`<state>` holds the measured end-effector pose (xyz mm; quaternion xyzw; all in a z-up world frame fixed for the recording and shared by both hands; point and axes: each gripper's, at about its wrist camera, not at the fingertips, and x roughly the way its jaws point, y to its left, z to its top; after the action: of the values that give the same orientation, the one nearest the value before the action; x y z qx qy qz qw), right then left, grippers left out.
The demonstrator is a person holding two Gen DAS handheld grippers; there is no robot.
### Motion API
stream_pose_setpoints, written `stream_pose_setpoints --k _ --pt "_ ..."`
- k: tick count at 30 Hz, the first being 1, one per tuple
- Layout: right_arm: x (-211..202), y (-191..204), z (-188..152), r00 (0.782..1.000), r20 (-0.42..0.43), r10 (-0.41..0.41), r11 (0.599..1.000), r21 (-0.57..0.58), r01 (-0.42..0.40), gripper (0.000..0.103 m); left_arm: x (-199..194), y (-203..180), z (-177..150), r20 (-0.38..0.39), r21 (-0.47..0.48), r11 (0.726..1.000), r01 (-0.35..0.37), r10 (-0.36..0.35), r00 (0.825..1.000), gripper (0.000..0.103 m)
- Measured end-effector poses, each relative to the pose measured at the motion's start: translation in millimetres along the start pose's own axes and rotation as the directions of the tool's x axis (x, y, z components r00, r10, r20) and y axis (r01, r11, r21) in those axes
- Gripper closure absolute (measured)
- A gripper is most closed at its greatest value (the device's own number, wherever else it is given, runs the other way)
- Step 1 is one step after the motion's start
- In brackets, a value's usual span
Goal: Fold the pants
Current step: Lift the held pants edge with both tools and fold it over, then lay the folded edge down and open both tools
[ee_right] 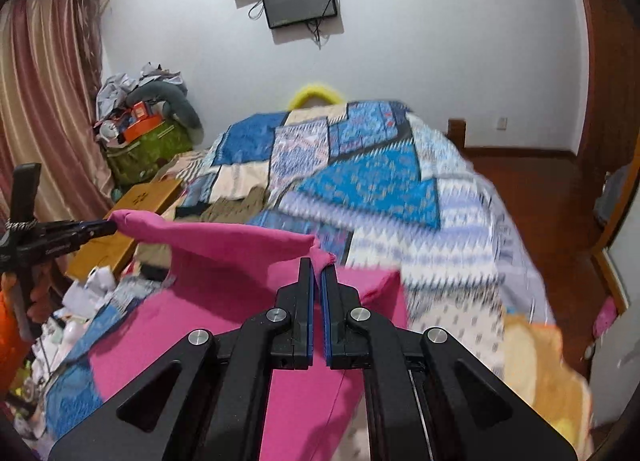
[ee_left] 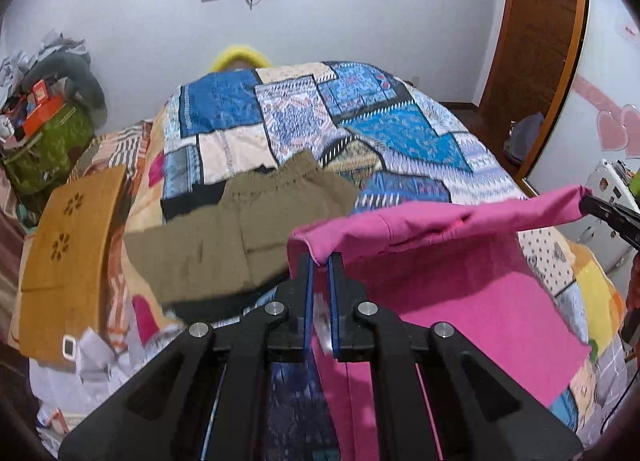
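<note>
A bed (ee_left: 400, 133) with a patchwork quilt carries olive-brown pants (ee_left: 240, 229) and bright pink pants (ee_left: 460, 281). The pink pants hang lifted above the quilt's near end, their top edge stretched between two claws. The left claw (ee_left: 321, 261) and right claw (ee_right: 316, 261) each pinch one corner of that edge.

Patchwork quilt (ee_right: 460, 229) motion-blurred in right wrist view. Pink pants (ee_left: 460, 281) lower portion cut off behind left tongs (ee_left: 321, 261).
</note>
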<state>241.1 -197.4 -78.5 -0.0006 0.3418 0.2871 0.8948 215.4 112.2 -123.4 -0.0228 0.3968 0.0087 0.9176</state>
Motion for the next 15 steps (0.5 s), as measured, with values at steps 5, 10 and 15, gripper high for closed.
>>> stream_pose_setpoints --k 5,10,15 --pt "-8 4 -34 1.000 -0.022 0.013 0.999 0.044 -0.013 0.100 -1 1 -33 -0.051 -0.018 1.000 0.022 -0.023 0.998 0.097" --pt "-6 3 -60 0.998 -0.067 -0.004 0.998 0.067 0.008 0.100 5 -8 -65 -0.110 0.024 1.000 0.017 -0.014 0.994 0.097" --pt "-4 -3 -90 0.992 -0.122 -0.015 0.993 0.111 0.029 0.099 12 -11 -87 -0.172 0.035 0.999 0.015 -0.009 0.985 0.097"
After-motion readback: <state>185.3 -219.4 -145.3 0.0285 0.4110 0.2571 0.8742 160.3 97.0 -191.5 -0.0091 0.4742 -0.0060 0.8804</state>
